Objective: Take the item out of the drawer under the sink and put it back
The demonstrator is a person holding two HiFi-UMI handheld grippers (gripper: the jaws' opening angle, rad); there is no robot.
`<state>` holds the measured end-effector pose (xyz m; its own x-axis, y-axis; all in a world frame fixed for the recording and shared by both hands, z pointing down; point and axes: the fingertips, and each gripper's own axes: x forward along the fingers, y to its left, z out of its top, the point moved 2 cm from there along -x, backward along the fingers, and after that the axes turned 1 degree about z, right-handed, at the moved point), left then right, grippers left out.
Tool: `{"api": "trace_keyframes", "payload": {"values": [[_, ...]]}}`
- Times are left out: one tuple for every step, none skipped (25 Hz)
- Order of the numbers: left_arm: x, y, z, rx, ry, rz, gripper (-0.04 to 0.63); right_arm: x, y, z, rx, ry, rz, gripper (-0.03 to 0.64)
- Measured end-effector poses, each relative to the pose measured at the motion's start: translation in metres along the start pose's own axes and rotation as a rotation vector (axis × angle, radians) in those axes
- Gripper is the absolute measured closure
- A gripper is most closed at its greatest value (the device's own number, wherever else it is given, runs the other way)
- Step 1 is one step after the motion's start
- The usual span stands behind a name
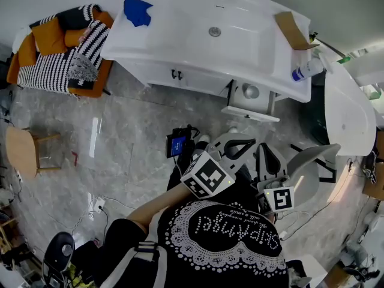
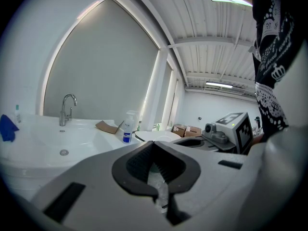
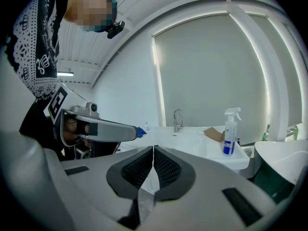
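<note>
Both shut on nothing: left gripper (image 1: 235, 144) and right gripper (image 1: 268, 161), side by side facing the sink (image 1: 180, 35). Straight ahead, well apart from either: open drawer (image 1: 252, 110), round grey item (image 1: 251, 91) inside. Seemingly nearer the left gripper.

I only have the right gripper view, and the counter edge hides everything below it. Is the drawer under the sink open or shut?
Observer: Open. In the head view the drawer stands pulled out below the right part of the sink.
Operator: Anything in it?
Observer: One round grey item lies inside.
Operator: And my other hand, is it carrying something?
Observer: No. The left gripper view shows the left claw shut, with nothing between its jaws.
</note>
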<state>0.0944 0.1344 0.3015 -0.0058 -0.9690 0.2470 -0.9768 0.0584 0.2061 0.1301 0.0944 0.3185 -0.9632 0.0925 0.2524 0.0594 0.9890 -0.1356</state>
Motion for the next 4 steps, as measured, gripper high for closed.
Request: {"api": "trace_keyframes", "payload": {"values": [[0.0001,0.0006,0.0004,0.001,0.0,0.0,0.591,0.0007,-0.0001,0.0004,-0.001,-0.001,0.0,0.594],[0.0002,0.0013,0.0009,0.002,-0.001,-0.001,0.591,0.0016,-0.0001,0.0009,-0.001,-0.001,0.0,0.594],[0.0003,0.0021,0.0014,0.003,-0.001,-0.002,0.591,0.0024,-0.0001,0.0013,-0.001,0.0,0.0,0.594],[0.0003,0.0029,0.002,0.004,-0.002,-0.002,0.591,0.0033,0.0,0.0017,-0.001,0.0,0.0,0.594]]}}
